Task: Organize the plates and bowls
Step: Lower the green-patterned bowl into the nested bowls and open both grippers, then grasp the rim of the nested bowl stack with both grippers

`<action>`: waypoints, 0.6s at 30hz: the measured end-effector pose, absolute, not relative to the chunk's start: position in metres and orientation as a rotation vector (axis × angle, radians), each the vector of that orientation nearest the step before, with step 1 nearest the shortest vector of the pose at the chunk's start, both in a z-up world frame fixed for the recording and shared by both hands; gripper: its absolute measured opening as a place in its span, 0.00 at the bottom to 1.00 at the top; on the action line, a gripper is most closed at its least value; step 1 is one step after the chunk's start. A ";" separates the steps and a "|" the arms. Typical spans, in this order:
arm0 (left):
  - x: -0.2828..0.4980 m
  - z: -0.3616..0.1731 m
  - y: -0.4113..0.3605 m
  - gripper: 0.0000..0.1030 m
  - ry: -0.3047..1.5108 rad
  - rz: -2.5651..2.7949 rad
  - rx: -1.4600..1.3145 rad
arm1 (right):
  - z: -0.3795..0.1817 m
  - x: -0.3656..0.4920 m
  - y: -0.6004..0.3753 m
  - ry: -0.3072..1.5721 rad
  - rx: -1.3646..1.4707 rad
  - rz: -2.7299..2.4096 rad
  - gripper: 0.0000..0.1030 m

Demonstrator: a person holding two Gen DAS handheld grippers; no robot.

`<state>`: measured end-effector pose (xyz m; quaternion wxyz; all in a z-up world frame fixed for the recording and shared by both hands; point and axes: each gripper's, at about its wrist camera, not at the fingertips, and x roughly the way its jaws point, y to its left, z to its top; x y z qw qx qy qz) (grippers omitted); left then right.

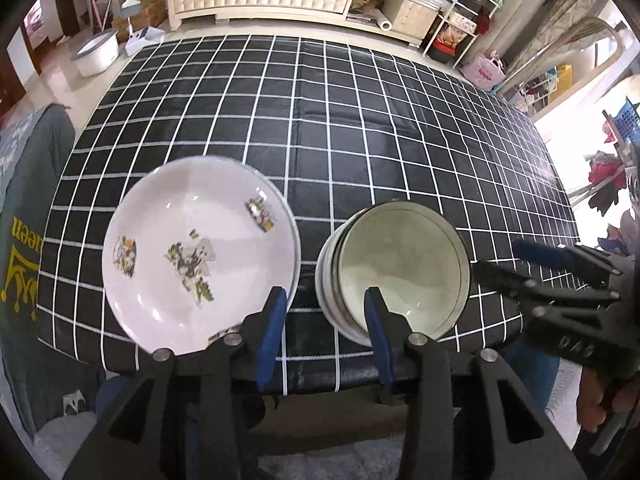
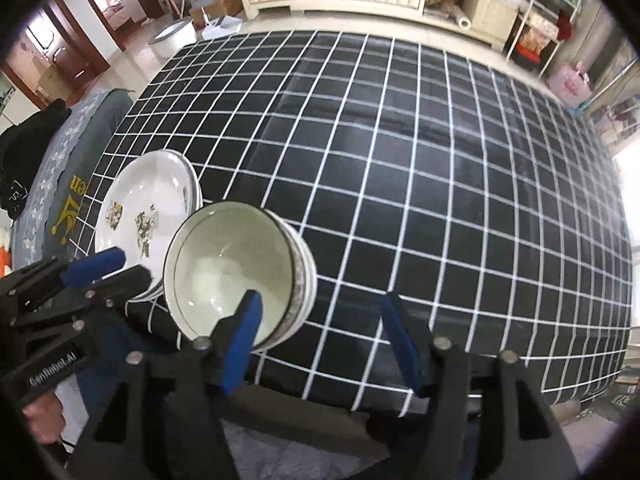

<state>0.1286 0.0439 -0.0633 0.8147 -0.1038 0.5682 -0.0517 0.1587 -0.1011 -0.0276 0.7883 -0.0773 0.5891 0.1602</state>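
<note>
Plates (image 1: 200,256) come first on the left: white ones with floral prints, nested into one stack near the front edge of the black-and-white checked tablecloth (image 1: 400,140). From the right wrist view several rims show under the top plate, so the stack holds more than one, though the count is unclear. Just beside it, to the right, the bowls (image 1: 400,268) sit nested in a stack of their own, pale green inside with dark banded rims; the two stacks are close but whether they touch cannot be told.

As far as these views reach, the rest of the cloth carries no loose dishes, so the sorting looks essentially done, with at most some tidying of position left.

The left gripper (image 1: 326,320) hangs above the gap between the stacks, its blue pads apart and holding nothing. The right gripper (image 2: 320,320) stands further right, above the bowls' right rim and the cloth beside it, jaws wide and empty.
</note>
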 end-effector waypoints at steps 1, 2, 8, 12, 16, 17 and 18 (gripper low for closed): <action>0.126 -0.064 0.046 0.38 1.214 -0.110 -0.233 | -0.029 0.158 -0.101 1.267 -0.174 0.349 0.68; 0.122 -0.066 0.048 0.38 1.214 -0.110 -0.246 | -0.031 0.157 -0.101 1.266 -0.182 0.351 0.68; 0.100 -0.073 0.059 0.38 1.189 -0.124 -0.353 | -0.055 0.163 -0.105 1.299 -0.114 0.359 0.68; 0.096 -0.086 0.057 0.38 1.204 -0.124 -0.399 | -0.067 0.166 -0.101 1.331 -0.093 0.370 0.68; 0.096 -0.095 0.051 0.38 1.207 -0.142 -0.433 | -0.072 0.166 -0.104 1.317 -0.051 0.371 0.68; 0.096 -0.097 0.049 0.38 1.206 -0.146 -0.426 | -0.073 0.166 -0.107 1.314 -0.036 0.373 0.68; 0.096 -0.100 0.045 0.38 1.207 -0.150 -0.416 | -0.073 0.167 -0.109 1.310 -0.011 0.373 0.68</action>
